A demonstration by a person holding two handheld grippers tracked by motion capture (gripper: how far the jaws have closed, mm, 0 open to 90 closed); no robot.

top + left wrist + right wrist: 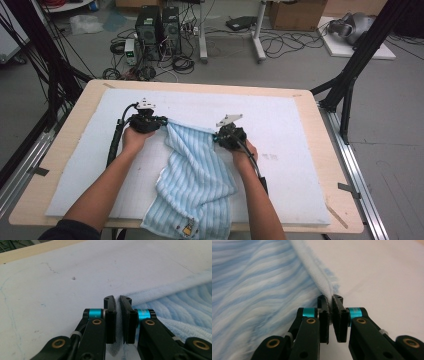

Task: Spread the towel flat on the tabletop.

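A light blue striped towel (197, 175) lies on the white mat (295, 120), and its near end hangs over the table's front edge. My left gripper (162, 121) is shut on the towel's far left corner. In the left gripper view the jaws (117, 300) pinch the hem, and the towel (175, 305) spreads off to the right. My right gripper (216, 137) is shut on the far right corner. The right gripper view shows the white hem of the towel (262, 285) squeezed between the jaws (330, 298). The far edge is stretched between the two grippers.
The mat covers a wooden table (65, 145) with bare mat to the right and behind the towel. Black frame posts (350, 75) stand at the table's sides. Beyond it, computer towers (157, 25), cables and a cardboard box (295, 12) sit on the floor.
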